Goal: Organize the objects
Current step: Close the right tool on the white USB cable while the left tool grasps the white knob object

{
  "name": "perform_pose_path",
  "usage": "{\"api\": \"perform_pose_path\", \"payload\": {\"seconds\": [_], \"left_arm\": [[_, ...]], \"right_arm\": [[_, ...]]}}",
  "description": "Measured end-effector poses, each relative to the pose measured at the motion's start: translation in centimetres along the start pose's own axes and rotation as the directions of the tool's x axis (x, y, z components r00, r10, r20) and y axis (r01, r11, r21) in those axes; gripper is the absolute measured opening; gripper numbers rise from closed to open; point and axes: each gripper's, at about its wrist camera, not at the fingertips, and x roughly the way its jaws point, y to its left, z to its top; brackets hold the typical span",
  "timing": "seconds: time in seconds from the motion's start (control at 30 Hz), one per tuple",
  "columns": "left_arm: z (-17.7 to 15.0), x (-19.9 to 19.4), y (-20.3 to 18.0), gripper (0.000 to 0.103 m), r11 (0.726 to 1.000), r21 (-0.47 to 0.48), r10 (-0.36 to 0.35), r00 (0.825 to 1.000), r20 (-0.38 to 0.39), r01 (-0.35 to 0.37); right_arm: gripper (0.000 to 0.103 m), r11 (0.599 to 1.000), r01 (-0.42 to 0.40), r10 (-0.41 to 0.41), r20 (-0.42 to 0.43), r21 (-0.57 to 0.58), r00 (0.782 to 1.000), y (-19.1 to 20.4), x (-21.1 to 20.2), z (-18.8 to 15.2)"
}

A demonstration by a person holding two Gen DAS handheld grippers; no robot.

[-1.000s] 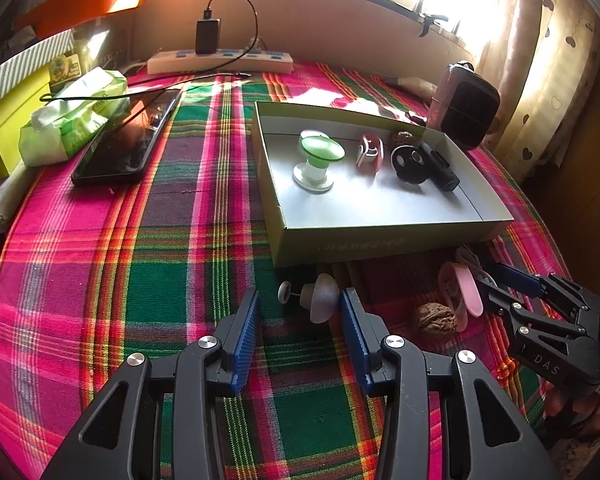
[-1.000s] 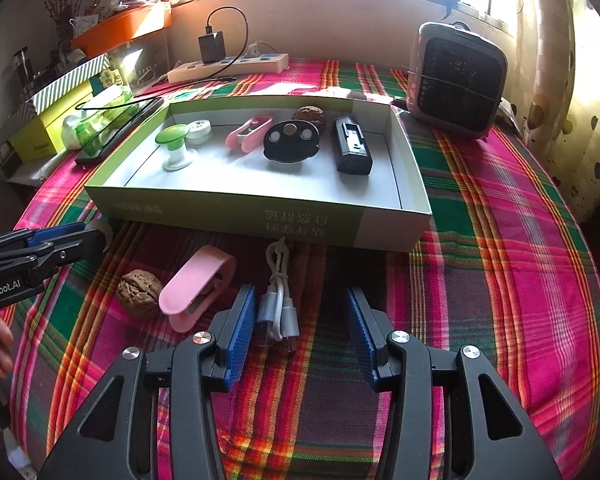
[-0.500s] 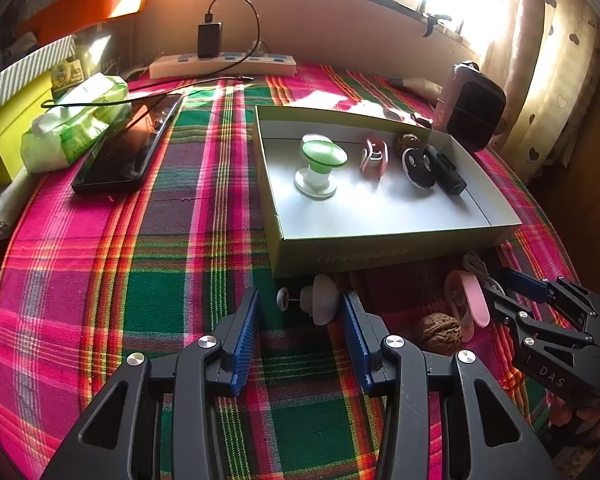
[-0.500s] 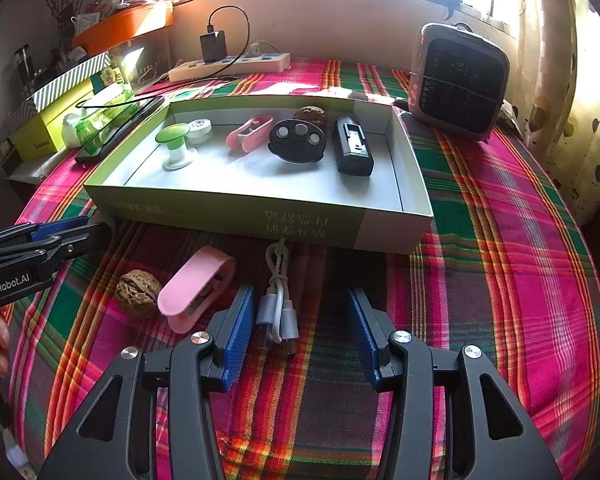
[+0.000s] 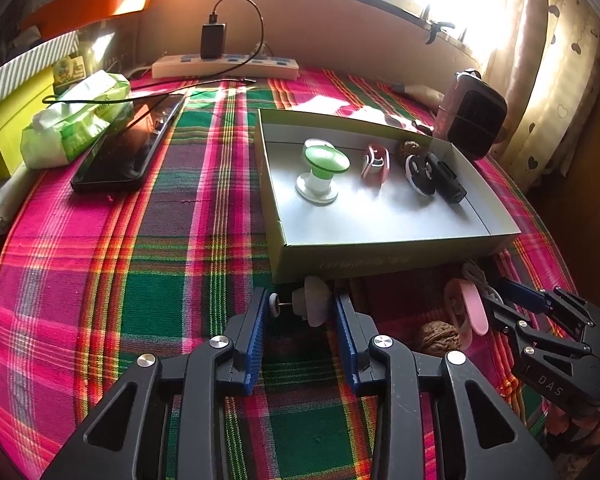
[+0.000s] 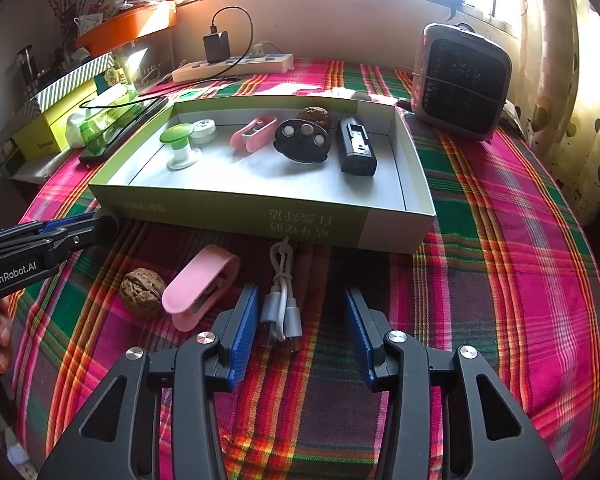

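Observation:
An open green box [image 5: 380, 256] [image 6: 260, 216] holds a green-topped stand [image 5: 322, 170], a pink clip, a walnut, a black disc and a black block. My left gripper [image 5: 302, 312] is open, its fingers either side of a small white knob with a pin [image 5: 312, 306] lying against the box's front wall. My right gripper [image 6: 298, 314] is open around a coiled white cable [image 6: 282, 304]. A walnut [image 6: 142, 290] and a pink clip [image 6: 200, 286] lie left of the cable.
A small heater [image 6: 462, 80] stands at the back right. A power strip [image 5: 224, 67], a phone [image 5: 130, 152], a tissue pack [image 5: 76, 120] and boxes [image 6: 56, 120] lie at the back left. A plaid cloth covers the table.
My left gripper has moved forward, so the white knob now sits deeper between its fingers. My right gripper has barely moved.

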Motion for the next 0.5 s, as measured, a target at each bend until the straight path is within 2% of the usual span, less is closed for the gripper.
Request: {"api": "perform_pose_path", "payload": {"seconds": [0.5], "left_arm": [[-0.15, -0.12, -0.01, 0.030, 1.000, -0.002, 0.001, 1.000, 0.000, -0.001]], "right_arm": [[0.021, 0.999, -0.041, 0.041, 0.004, -0.016, 0.999, 0.49, -0.09, -0.09]]}}
